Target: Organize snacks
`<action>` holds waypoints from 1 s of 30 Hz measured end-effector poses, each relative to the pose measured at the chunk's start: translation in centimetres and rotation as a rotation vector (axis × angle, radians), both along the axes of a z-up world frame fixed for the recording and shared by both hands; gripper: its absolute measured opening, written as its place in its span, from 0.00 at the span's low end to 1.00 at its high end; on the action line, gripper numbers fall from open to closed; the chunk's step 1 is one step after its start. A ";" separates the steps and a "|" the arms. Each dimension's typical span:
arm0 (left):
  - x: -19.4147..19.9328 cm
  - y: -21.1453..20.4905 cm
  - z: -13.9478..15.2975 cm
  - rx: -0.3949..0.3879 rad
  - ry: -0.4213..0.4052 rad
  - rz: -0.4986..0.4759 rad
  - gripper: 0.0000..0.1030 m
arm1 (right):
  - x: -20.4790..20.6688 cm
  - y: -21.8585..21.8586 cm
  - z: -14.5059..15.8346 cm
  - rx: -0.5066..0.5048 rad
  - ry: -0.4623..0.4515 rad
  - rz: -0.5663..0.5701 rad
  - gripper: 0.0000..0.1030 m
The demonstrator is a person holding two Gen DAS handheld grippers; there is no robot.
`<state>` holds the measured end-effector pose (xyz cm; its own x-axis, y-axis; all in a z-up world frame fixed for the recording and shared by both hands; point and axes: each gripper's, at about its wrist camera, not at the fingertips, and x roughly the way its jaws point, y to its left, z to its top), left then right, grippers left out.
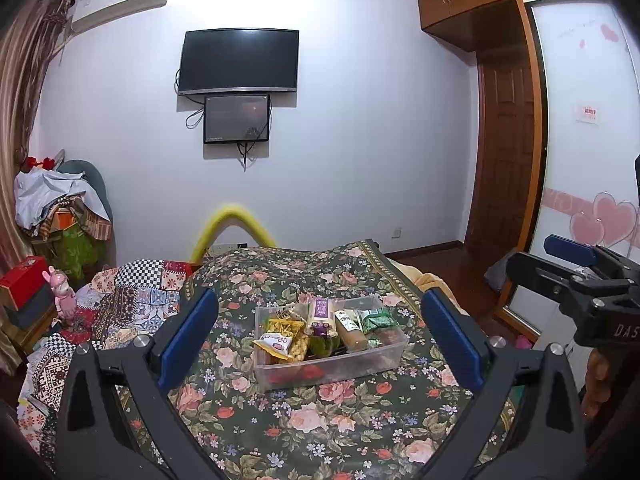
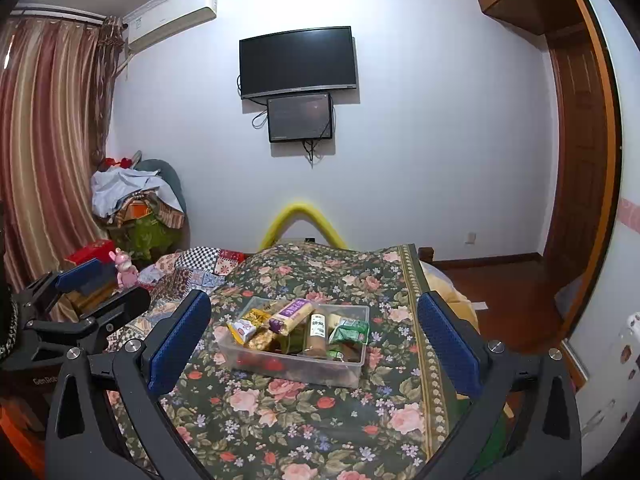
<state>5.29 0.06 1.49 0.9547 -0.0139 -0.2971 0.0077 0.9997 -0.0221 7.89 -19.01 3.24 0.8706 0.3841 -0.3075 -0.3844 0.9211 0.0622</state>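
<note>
A clear plastic box (image 1: 372, 372) sits on the floral bedspread (image 1: 320, 432) and holds several snack packs: a yellow bag (image 1: 280, 346), a purple-labelled pack (image 1: 321, 314), a tan tube (image 1: 351, 332) and green packets (image 1: 378, 322). My left gripper (image 1: 320, 340) is open and empty, held back from the box. The box shows in the right wrist view too (image 2: 304, 372). My right gripper (image 2: 314, 340) is open and empty, also short of the box. The right gripper shows at the right of the left view (image 1: 580, 272); the left gripper shows at the left of the right view (image 2: 92, 292).
The bed carries a patchwork quilt (image 1: 132, 300) on its left side. A pink toy (image 1: 64, 296) and red boxes (image 1: 22, 286) stand left of it. A yellow foam arch (image 1: 232, 224) rises behind the bed. A wardrobe (image 1: 584, 160) and door stand right.
</note>
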 end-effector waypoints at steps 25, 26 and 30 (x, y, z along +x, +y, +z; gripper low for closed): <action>0.2 0.4 0.1 -0.020 0.005 -0.001 1.00 | 0.1 -0.1 0.0 -0.002 0.008 -0.002 1.00; 0.2 0.5 0.1 -0.021 0.005 0.000 1.00 | 0.1 -0.1 0.0 -0.004 0.008 -0.002 1.00; 0.1 0.5 0.1 -0.021 0.006 0.002 1.00 | 0.0 -0.1 -0.1 -0.006 0.011 0.000 1.00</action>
